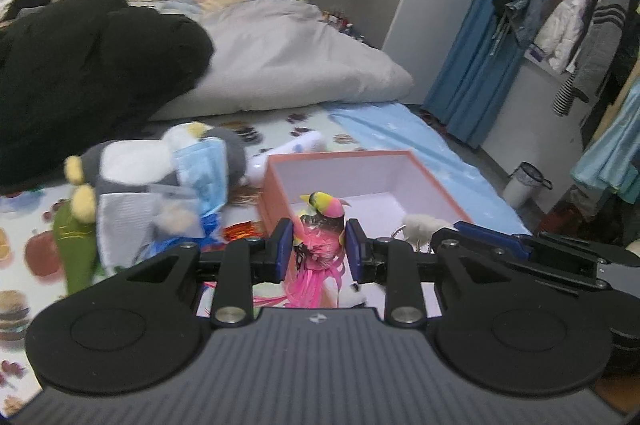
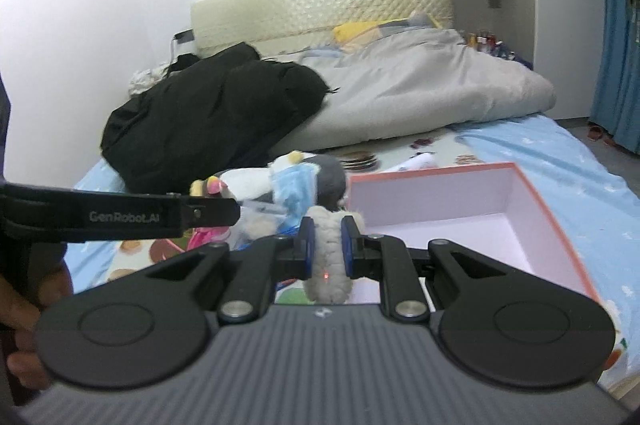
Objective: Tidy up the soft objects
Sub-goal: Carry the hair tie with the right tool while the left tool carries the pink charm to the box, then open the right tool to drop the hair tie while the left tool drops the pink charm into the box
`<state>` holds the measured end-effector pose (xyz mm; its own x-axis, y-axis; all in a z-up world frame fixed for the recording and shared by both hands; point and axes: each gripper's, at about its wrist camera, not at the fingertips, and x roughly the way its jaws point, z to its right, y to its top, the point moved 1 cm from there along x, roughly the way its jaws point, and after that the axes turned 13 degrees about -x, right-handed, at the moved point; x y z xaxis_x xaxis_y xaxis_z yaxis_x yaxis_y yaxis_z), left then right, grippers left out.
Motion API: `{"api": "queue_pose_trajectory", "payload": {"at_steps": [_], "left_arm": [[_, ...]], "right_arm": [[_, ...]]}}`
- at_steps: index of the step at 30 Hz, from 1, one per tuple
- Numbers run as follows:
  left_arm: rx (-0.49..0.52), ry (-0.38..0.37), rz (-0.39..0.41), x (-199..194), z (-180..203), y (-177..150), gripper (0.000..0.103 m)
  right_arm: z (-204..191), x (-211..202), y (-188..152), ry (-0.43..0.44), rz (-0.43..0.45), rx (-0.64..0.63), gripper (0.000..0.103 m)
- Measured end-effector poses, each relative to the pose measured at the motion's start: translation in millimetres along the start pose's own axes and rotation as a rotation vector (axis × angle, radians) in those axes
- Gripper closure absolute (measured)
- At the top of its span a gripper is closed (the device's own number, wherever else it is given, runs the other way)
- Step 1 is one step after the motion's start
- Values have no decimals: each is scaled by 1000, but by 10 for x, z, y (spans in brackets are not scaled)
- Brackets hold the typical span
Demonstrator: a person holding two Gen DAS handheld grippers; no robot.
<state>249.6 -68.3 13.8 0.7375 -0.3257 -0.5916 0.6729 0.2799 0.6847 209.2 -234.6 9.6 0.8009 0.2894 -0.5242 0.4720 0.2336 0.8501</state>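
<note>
On a bed, the left gripper [image 1: 317, 245] pinches a pink feathered toy bird [image 1: 320, 225] over the near edge of an open pink box [image 1: 276, 185]. The right gripper [image 2: 327, 245] squeezes a white fluffy plush [image 2: 329, 253] beside the same box [image 2: 536, 201]. A grey penguin plush [image 1: 160, 169] wearing a blue face mask [image 1: 202, 169] lies left of the box, before a black coat [image 1: 88, 73] and grey duvet [image 1: 288, 65].

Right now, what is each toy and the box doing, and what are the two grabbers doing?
Left gripper: shut on the pink bird toy.
Pink bird toy: held upright at the box's near edge.
Right gripper: shut on the white fluffy toy.
White fluffy toy: squeezed between the pads.
Pink box: open, no lid on it.
Penguin plush: lying on its side on the bed, masked.
</note>
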Motion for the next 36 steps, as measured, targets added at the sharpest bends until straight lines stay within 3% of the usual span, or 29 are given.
{"api": "queue_pose_trajectory", "payload": {"at_steps": [11,19,26,29,33,36], "left_arm": [[61,-3,-152,991,536,-147,70],[82,30,-276,1837,666,-331,70],[90,73,-342,2288,604,-450,70],[100,85,-353,2379,569,-463,68],[117,93,-346,2400,541,-453,60],[114,91,-330,2358,521,-426,57]], "right_arm": [[837,326,-383,-75,-123,119,85],[1277,770,-744,-75,-245,189,85],[1488,1090,-988,-56,-323,228,85],[1525,1183,-1056,-39,-348,245,81],[1546,1241,-1087,-27,-359,258,60],[1535,1218,-1077,-25,-348,263,58]]}}
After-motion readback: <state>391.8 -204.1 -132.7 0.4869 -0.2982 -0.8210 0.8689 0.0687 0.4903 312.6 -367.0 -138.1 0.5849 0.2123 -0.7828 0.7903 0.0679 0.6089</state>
